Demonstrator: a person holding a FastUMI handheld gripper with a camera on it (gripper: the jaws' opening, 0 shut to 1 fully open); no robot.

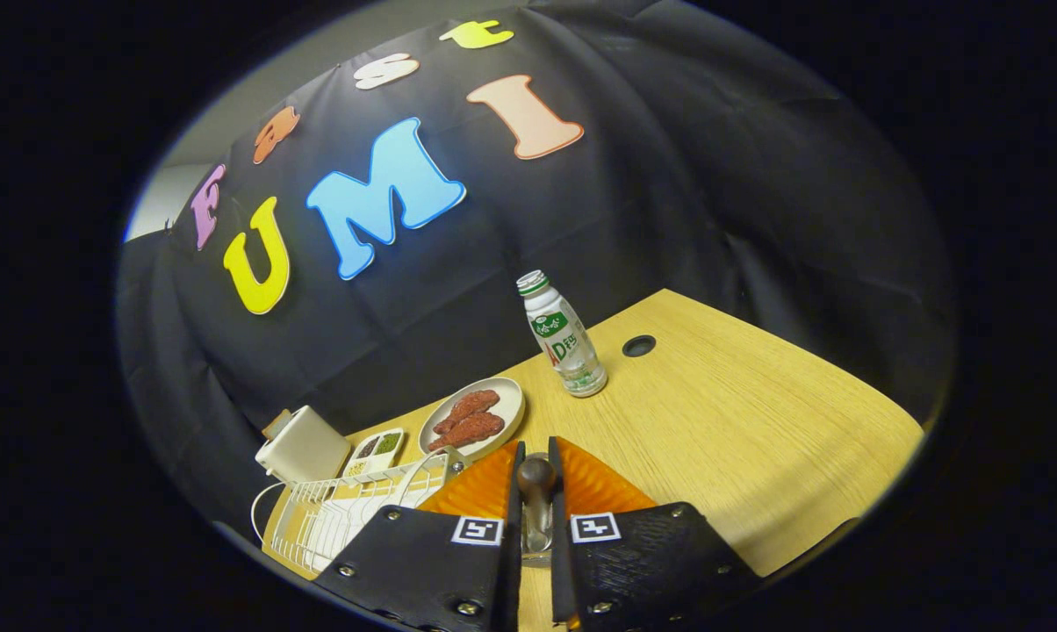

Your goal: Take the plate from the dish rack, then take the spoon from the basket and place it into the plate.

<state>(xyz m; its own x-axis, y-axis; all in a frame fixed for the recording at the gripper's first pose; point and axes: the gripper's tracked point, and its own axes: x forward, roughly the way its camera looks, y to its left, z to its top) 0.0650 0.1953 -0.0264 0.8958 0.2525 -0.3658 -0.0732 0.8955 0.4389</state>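
The fingers (535,500) are closed on the spoon (535,505), held above the orange plate (485,487) on the table (739,421). Released carelessly, it may slide off the plate toward the white dish rack (335,518) at near left.

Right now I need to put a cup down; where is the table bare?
Bare wood lies beyond the bottle and around the cable hole. Crowded: dish rack, sausage plate, orange plate. The gripper is shut on the spoon.
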